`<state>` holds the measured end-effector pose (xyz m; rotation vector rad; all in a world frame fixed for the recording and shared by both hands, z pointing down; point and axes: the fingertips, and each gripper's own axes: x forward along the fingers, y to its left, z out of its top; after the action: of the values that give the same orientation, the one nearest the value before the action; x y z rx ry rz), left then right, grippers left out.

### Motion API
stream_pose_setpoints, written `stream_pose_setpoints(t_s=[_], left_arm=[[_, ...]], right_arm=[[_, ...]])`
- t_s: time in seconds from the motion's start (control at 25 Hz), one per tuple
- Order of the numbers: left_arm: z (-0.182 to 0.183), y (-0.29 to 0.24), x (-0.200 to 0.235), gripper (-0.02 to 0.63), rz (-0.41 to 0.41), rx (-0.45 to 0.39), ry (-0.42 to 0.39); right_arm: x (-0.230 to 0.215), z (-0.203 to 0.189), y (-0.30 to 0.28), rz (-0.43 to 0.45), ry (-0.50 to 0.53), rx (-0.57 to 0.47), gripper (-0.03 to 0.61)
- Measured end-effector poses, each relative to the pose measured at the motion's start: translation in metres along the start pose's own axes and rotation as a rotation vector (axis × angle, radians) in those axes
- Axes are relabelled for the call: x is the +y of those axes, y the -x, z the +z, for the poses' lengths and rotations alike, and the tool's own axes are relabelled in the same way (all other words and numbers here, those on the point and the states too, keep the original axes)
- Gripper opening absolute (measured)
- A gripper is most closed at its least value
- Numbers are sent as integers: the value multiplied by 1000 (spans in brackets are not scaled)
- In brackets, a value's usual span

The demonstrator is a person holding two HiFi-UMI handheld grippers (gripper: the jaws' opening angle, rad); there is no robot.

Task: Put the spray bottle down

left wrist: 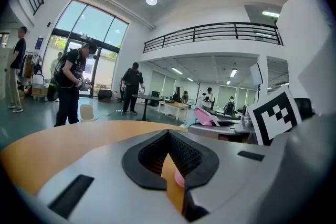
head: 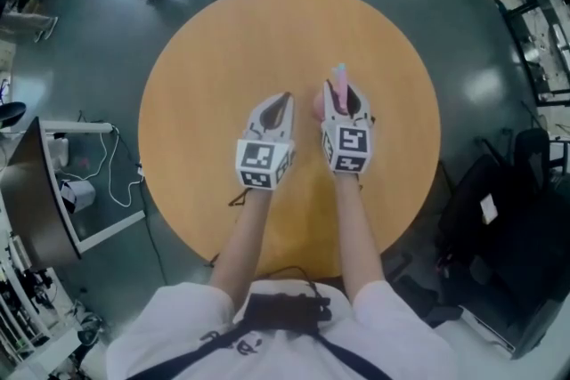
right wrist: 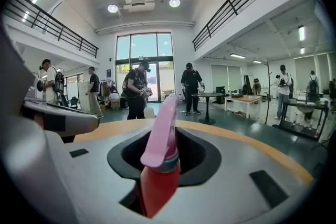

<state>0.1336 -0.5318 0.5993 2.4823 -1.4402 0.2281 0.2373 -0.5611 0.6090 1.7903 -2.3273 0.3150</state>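
**Step in hand: set-down approach.** Your right gripper (head: 346,102) is clamped on the spray bottle (head: 339,80). The right gripper view shows the red body seated between the jaws, just under the grey collar. The pink trigger head stands up above them and leans away from you. The bottle is carried over the round wooden table (head: 267,31), a little right of its centre. No view shows the bottle's base, so you cannot tell whether it touches the tabletop; judged from the head view, it is not yet set down.

Your left gripper (head: 283,100) hangs just beside the right one, on its left. Its jaws are drawn together at the tips and nothing sits between them. It takes no part in the grip.

**Next move.**
1. Bring the bottle straight down onto bare tabletop, base first. The surface around the grippers carries no other object, so no particular spot is required.
2. Keep the bottle upright; a tilted base is likely to tip once released.
3. Part the right jaws only when the base rests flat.
4. Withdraw the right gripper without catching the overhanging trigger head.
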Motion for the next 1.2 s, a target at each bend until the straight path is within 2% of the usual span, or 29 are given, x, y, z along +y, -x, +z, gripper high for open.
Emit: stream_pose_setpoints(t_s=[0.28,0.76,0.88,1.2], left_arm=[[-15,-3,-7,12,-2,22,-3],[-19,7,-2,12,4,31,18],[-14,14,-5,12,4,22,8],[-7,37,3,12,11,16,-7]], right_arm=[[9,-3,4,42,8,-29,147],[16,-2,5,-3,52,-74,153],[9,-2,9,-24,42,-71,213],[2,1,24,-74,15,-71,225]])
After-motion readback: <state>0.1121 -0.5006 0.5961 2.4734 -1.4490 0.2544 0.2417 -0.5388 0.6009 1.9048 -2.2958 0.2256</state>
